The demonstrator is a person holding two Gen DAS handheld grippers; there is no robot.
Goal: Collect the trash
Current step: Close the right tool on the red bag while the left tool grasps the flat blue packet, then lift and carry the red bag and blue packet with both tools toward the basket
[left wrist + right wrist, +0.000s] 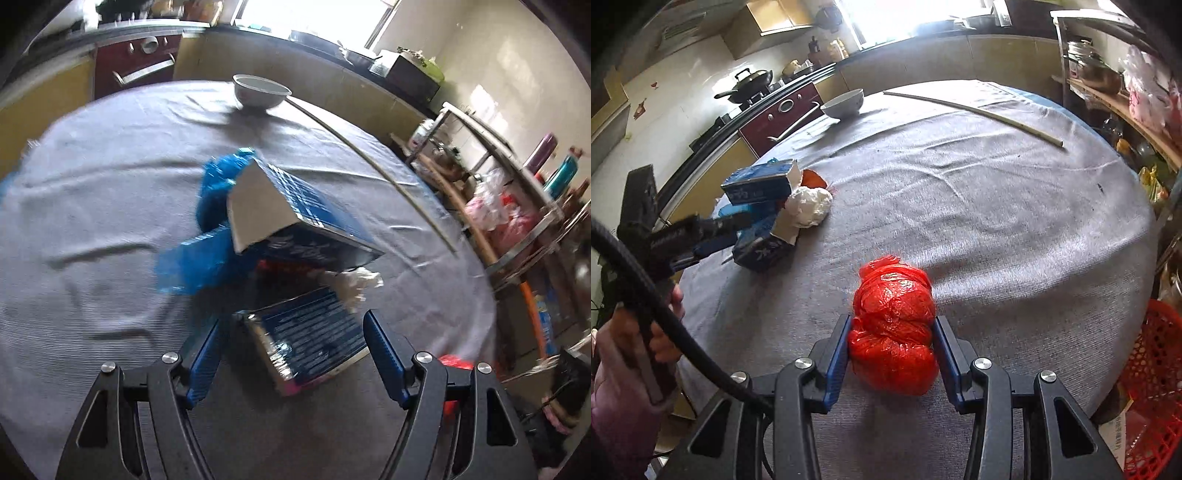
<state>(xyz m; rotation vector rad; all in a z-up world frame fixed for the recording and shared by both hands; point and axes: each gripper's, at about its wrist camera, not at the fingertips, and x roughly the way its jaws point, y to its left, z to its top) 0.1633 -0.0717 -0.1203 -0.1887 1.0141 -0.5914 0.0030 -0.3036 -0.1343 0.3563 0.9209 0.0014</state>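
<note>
My right gripper (892, 321) is shut on a knotted red plastic bag (894, 332), just above the grey tablecloth (997, 221). The trash pile has two blue cartons (303, 206) (310, 343), a blue plastic bag (207, 236) and a white crumpled wad (354, 284). My left gripper (293, 319) stands open over the nearer carton, which shows between its fingers; I see no pad pressing on it. In the right wrist view, the left gripper (738, 236) reaches the pile (764, 251) from the left, with a hand (639, 332) holding it.
A white bowl (844, 105) and a long thin stick (971, 110) lie at the table's far side. A red mesh basket (1156, 387) stands below the table's right edge. Shelves with bottles and bags (517, 206) line the right; kitchen counters run behind.
</note>
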